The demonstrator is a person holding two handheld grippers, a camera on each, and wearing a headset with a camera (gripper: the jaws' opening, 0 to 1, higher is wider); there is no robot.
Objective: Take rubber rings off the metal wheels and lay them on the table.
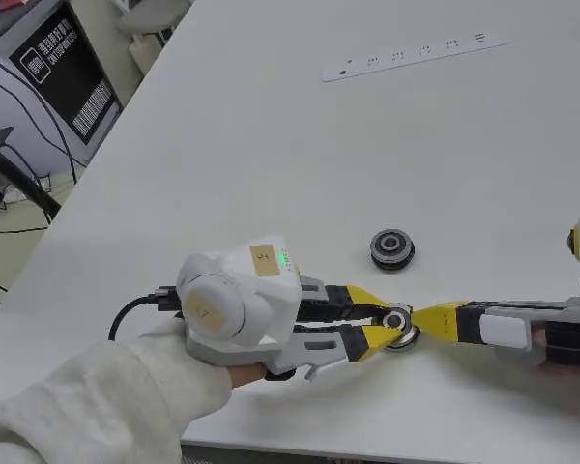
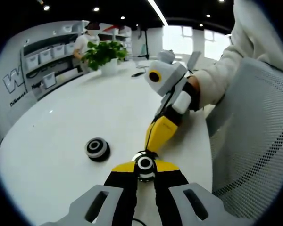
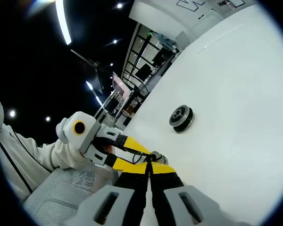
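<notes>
A small metal wheel (image 1: 398,323) with a black rubber ring sits just above the white table (image 1: 271,145), and my left gripper (image 1: 385,325) is shut on it. In the left gripper view the wheel (image 2: 145,164) sits between the yellow tips. My right gripper (image 1: 420,320) comes in from the right, its jaws pressed together at the wheel's rim, seemingly pinching the ring. In the right gripper view its shut tips (image 3: 149,168) meet the wheel (image 3: 155,157). A second wheel (image 1: 392,248) with its ring on lies flat on the table behind them.
A white power strip (image 1: 416,56) lies at the far side of the table. The table's near edge (image 1: 387,447) runs just below the grippers. A mesh chair (image 2: 254,141) and a potted plant (image 2: 104,54) show in the left gripper view.
</notes>
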